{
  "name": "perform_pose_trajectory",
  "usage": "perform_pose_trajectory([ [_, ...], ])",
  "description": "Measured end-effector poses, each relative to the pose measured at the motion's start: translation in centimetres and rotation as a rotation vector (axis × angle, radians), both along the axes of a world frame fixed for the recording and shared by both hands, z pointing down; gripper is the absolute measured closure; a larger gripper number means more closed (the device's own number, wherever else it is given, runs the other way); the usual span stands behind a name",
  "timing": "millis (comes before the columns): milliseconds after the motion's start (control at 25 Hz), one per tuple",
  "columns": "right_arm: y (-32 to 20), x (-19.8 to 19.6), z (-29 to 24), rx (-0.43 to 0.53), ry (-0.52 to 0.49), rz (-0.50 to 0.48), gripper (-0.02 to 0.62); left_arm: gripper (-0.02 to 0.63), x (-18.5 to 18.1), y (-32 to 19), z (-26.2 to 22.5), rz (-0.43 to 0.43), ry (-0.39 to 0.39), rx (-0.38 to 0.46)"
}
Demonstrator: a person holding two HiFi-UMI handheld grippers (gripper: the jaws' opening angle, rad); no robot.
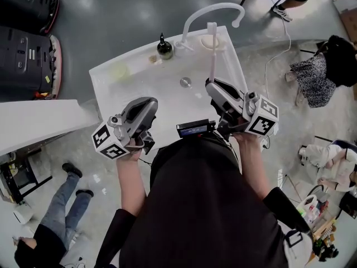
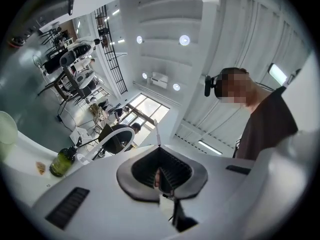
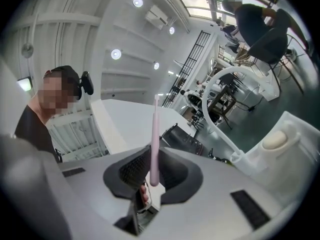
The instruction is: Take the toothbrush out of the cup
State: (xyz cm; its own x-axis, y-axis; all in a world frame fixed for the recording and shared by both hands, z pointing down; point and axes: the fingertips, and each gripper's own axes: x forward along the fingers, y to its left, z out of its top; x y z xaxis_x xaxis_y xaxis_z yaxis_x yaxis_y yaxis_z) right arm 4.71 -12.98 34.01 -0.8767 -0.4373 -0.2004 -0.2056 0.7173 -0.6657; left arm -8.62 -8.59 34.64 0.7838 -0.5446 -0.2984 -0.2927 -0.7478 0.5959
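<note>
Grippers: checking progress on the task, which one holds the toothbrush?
The right gripper: its jaws clamp the pink toothbrush, which sticks out past them. The left gripper is shut without it.

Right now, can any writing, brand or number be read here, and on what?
None can be read.
Small screen at the person's chest: lit, too small to read.
Marker cubes: black-and-white patterns, no words.
Green bottle: no legible label.

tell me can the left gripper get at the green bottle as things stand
Probably yes: mostly bare sink counter lies between the left gripper and the green bottle, though its shut, empty jaws would need opening first.
</note>
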Motion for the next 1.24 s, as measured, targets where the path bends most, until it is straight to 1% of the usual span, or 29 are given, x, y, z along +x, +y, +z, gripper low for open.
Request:
perform_pose_trajectory([
  [160,0.17,-0.16,-0.19,0.014,0.001,-0.006,0.537,0.600,0.03,0.06,0.07,-0.003,-0.006,-0.006],
  [1240,0.43,-0.43,0.11,0.029,0.036,-0.019,0.538,0.600,0.71,-0.03,0.43,0.004,-0.029,-0.030],
])
